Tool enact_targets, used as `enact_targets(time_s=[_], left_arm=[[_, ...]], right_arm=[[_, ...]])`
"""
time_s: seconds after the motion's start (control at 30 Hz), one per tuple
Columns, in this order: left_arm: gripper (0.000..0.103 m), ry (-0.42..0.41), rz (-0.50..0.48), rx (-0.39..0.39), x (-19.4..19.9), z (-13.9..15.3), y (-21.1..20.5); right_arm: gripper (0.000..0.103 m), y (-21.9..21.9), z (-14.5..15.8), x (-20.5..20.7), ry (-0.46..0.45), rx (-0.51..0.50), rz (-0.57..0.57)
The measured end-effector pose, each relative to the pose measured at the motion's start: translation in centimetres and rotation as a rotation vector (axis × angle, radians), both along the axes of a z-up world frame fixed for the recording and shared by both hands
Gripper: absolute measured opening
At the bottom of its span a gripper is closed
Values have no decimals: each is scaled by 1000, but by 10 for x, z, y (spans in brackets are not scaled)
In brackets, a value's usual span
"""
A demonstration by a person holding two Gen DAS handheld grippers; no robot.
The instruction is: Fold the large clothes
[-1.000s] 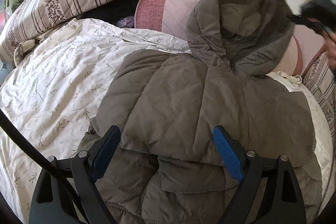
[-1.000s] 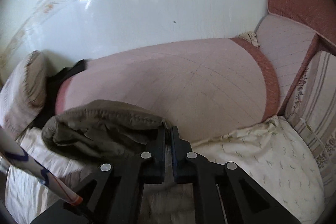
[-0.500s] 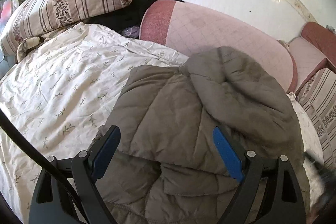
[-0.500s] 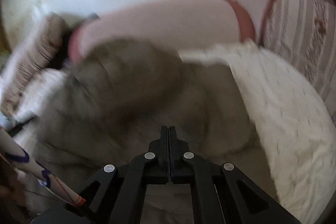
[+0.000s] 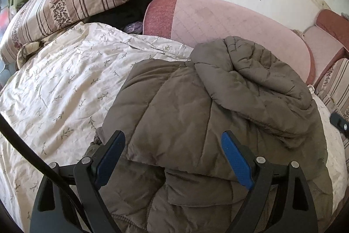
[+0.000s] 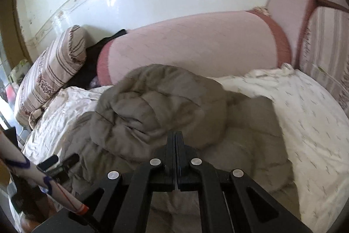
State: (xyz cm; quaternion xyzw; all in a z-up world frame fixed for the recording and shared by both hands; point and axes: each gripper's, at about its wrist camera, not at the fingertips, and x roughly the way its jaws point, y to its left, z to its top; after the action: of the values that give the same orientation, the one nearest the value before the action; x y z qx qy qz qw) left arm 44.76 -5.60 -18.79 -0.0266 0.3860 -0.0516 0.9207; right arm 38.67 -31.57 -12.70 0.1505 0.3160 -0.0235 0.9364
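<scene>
The grey-brown quilted hooded puffer jacket lies in the middle of my cream sheet printed with small leaf sprigs, its hood flopped down over the upper back, on the far right side of the garment. My left gripper hangs over the near edge of the jacket with its blue-padded jaws spread wide and nothing between them. My right gripper has its jaws pressed flat together just near of the hood; I see no cloth pinched in them, so I take it as closed on nothing.

The risk I see is the padding. The hood sits puffed and rounded rather than flat, so it may spring up or slide off toward the pink quilted bolster cushion at the far side. If I grab only the top layer at the near hem, the stacked folds underneath could drag apart and undo the shape.
</scene>
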Motion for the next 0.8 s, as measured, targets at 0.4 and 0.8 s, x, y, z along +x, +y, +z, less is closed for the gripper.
enact_targets(time_s=[0.4,0.8], left_arm=[[89,95,-20,55,10,-20,-3],[89,-22,-32,10,-7,15,2]], right_arm=[[3,7,-77,44,223,19,9],[7,-31,-17,14,65,74,-64]])
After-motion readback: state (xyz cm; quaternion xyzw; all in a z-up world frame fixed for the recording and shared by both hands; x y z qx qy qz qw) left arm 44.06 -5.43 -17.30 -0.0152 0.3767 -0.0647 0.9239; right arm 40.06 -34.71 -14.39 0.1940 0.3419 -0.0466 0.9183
